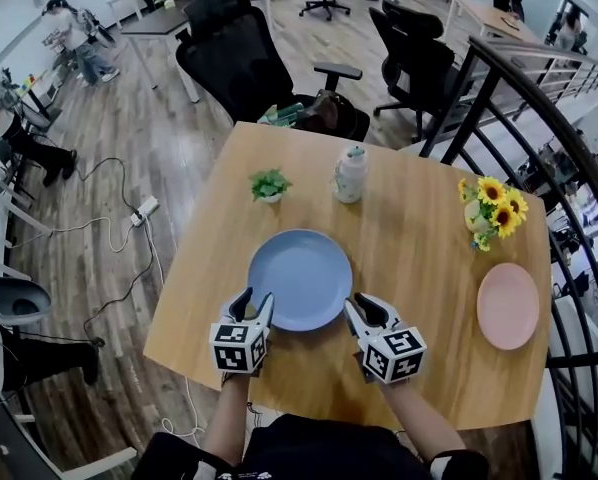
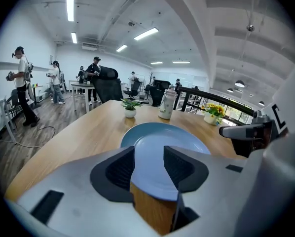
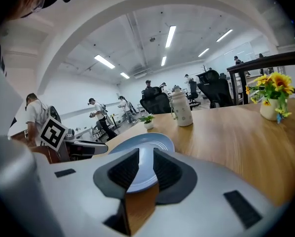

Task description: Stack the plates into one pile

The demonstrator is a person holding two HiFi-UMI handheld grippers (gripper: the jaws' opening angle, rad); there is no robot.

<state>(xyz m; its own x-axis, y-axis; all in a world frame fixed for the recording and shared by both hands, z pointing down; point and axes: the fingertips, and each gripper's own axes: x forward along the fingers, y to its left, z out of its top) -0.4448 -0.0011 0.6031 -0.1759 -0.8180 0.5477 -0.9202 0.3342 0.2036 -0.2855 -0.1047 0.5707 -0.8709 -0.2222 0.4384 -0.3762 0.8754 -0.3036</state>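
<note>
A blue plate (image 1: 299, 279) lies flat in the middle of the wooden table (image 1: 419, 258). A pink plate (image 1: 507, 305) lies apart from it near the table's right edge. My left gripper (image 1: 252, 307) stands open at the blue plate's near-left rim. My right gripper (image 1: 366, 312) stands open at its near-right rim. In the left gripper view the blue plate (image 2: 162, 142) shows through the gap of the left gripper (image 2: 148, 164), nothing held. The right gripper view shows the same plate (image 3: 143, 149) beyond the right gripper (image 3: 145, 169), whose gap is narrower.
A small potted plant (image 1: 269, 184), a white bottle (image 1: 350, 175) and a vase of sunflowers (image 1: 491, 208) stand along the table's far half. A black railing (image 1: 499, 98) runs close on the right. Office chairs (image 1: 249, 68) stand behind the far edge.
</note>
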